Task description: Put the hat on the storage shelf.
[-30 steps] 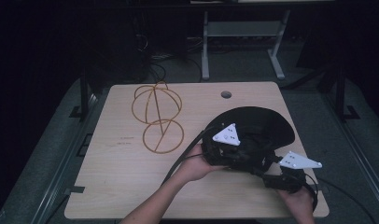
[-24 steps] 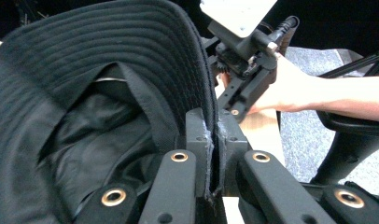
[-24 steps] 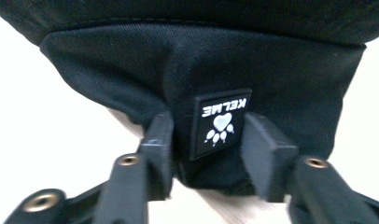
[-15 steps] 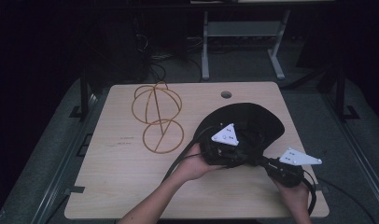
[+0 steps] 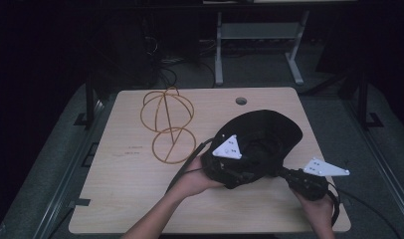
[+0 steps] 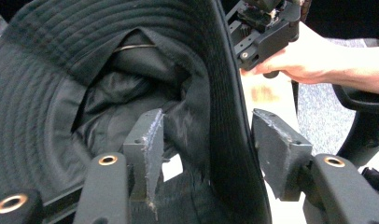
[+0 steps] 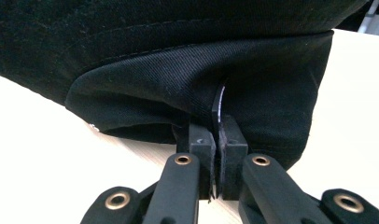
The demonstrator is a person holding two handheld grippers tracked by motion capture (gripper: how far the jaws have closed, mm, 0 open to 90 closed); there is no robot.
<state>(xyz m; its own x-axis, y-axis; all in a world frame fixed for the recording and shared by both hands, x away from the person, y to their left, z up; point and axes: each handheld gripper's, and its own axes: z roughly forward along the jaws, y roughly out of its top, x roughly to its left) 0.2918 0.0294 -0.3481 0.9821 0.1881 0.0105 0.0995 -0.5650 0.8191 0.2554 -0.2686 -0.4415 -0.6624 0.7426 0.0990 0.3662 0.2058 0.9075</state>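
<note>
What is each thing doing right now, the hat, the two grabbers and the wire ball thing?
Black bucket hat: upside down on the table, brim held at two spots.
Left gripper: open, jaws either side of the brim.
Right gripper: shut on the brim.
Wire hat stand: upright on the table, bare.

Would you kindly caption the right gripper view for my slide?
Right tool pinches the brim edge of a black fabric bucket hat above the light wooden table.

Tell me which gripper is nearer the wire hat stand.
Left. The left gripper sits just right of the wire hat stand, open around the black hat's brim; the right gripper pinches the brim farther right.
</note>
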